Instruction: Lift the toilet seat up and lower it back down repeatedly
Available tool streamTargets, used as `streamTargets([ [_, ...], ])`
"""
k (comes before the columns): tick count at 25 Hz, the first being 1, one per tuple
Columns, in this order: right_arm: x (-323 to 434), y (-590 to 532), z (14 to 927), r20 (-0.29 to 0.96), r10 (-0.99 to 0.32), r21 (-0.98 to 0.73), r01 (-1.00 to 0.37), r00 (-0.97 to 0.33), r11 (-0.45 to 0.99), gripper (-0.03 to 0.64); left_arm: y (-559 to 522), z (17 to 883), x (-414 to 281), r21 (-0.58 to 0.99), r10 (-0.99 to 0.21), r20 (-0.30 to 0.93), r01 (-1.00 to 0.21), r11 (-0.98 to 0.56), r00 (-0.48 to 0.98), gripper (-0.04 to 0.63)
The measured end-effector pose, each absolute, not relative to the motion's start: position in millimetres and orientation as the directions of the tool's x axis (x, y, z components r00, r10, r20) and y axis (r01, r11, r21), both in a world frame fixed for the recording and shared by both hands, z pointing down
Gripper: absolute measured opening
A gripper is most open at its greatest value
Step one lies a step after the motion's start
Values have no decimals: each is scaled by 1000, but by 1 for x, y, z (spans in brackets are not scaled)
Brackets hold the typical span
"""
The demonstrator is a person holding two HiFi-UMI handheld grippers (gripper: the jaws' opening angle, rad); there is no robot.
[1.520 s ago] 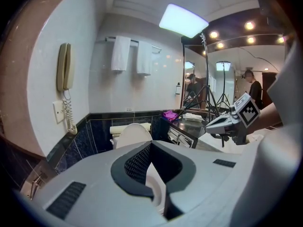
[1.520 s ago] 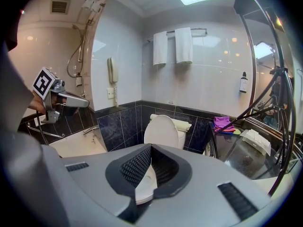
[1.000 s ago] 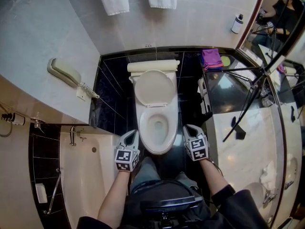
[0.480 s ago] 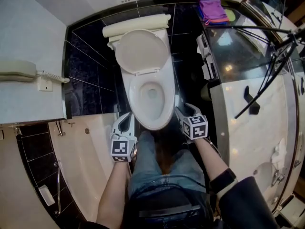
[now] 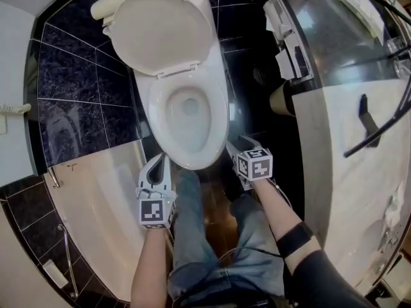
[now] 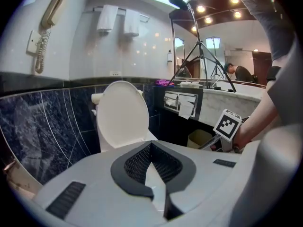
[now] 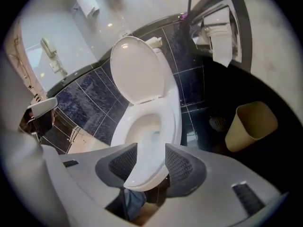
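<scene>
A white toilet stands against dark tiles with its lid (image 5: 160,31) raised against the tank. The seat ring (image 5: 218,117) lies flat on the bowl. My left gripper (image 5: 157,162) hangs low beside the bowl's front left, by the tub, shut with nothing in it; in its own view the pads (image 6: 163,162) meet at the tips below the upright lid (image 6: 120,110). My right gripper (image 5: 232,147) is at the bowl's front right. Its jaws have just been opening and stand open (image 7: 151,162). The front of the seat (image 7: 168,117) shows between them, untouched.
A bathtub (image 5: 96,197) runs along the left. A tan waste bin (image 5: 279,98) sits on the dark floor right of the toilet, under a paper holder (image 5: 289,43). A marble vanity (image 5: 347,127) fills the right side. The person's jeans (image 5: 192,236) are in front of the bowl.
Both grippers have sunk beside the bowl's front, and the head view has dropped closer to the toilet. The right gripper has rolled and its jaws now stand apart.
</scene>
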State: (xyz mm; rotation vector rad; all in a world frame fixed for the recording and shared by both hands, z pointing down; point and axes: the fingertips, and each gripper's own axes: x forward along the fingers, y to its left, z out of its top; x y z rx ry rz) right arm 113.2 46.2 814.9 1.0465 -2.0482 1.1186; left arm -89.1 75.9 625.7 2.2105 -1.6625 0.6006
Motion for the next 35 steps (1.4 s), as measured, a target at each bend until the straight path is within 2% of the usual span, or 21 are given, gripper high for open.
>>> streamTargets([
  [4, 107, 59, 867, 768, -317, -505, -830, -557, 235, 204, 86, 672, -93, -29, -828, 512, -959, -282, 228, 0],
  [8, 96, 75, 906, 764, -285, -568, -813, -579, 129, 204, 87, 691, -89, 27, -817, 534, -970, -241, 218, 0],
  [11, 90, 83, 926, 756, -287, -616, -788, -589, -7, 204, 97, 712, -102, -24, -814, 537, -961, -276, 221, 0],
  [14, 85, 82, 939, 738, -316, -660, -735, -596, -155, 204, 96, 715, -109, -6, -810, 547, -967, -255, 210, 0],
  [16, 80, 82, 944, 738, -317, -667, -716, -596, -205, 204, 101, 723, -117, -13, -801, 562, -967, -255, 204, 0],
  [22, 77, 81, 952, 749, -315, -658, -709, -582, -255, 163, 98, 729, -119, 44, -789, 582, -976, -211, 197, 0],
  [35, 78, 80, 949, 731, -304, -681, -677, -611, -278, 152, 112, 750, -114, 74, -764, 612, -976, -203, 205, 0],
])
